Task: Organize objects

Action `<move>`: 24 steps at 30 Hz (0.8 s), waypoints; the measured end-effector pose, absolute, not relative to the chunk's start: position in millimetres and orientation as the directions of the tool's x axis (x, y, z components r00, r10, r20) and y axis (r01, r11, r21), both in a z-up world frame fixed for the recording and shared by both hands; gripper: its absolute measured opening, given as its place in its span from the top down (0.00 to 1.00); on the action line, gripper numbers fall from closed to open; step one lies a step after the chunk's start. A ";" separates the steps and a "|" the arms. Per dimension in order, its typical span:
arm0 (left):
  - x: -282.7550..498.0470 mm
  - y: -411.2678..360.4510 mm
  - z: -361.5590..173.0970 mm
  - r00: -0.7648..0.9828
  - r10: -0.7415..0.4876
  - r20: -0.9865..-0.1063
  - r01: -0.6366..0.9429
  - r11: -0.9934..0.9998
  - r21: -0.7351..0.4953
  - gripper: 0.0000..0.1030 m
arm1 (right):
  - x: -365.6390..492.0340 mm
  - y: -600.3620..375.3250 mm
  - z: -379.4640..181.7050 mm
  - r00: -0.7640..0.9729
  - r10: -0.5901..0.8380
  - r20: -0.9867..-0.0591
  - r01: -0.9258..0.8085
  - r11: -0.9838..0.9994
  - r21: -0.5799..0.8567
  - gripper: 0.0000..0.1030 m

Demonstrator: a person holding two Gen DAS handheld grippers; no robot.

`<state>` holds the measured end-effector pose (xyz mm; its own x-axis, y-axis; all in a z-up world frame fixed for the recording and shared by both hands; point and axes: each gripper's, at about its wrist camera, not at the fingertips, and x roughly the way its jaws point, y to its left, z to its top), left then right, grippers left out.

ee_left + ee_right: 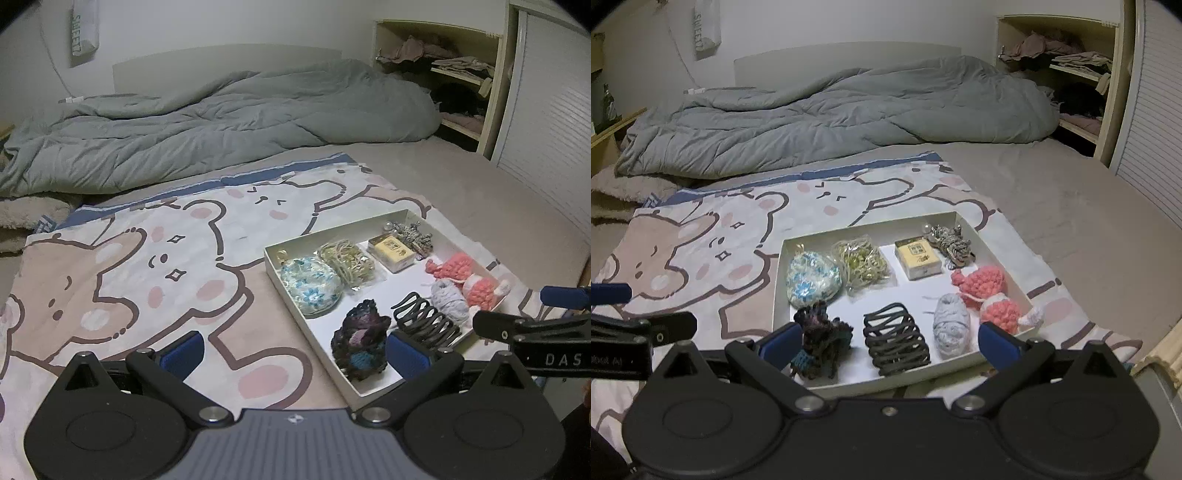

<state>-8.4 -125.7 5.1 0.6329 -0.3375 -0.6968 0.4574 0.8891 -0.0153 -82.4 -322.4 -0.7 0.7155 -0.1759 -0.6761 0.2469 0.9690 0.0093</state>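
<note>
Both the left gripper [295,349] and right gripper [888,341] stand fully spread, holding nothing. Shallow white cardboard tray [777,280] appears sorted; withdraw without snagging the black plastic claw clip [895,339].

A white bag [84,31] hung on the wall above the head end of the bed, and green letters ran down its side reading "SWEET"; in the right wrist view the same word was fainter and only partly legible. White letters "DAS" stood on the black body of the right gripper [557,359] at the right edge of the left wrist view. The small yellow box [918,257] in the tray bore dark print too small to read.
</note>
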 end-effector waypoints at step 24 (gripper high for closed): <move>-0.6 -108.6 -6.4 0.635 -0.268 -0.725 0.407 0.913 0.019 0.00 | -90.5 -322.3 -11.1 0.692 -0.217 -0.688 0.284 0.959 -0.017 0.00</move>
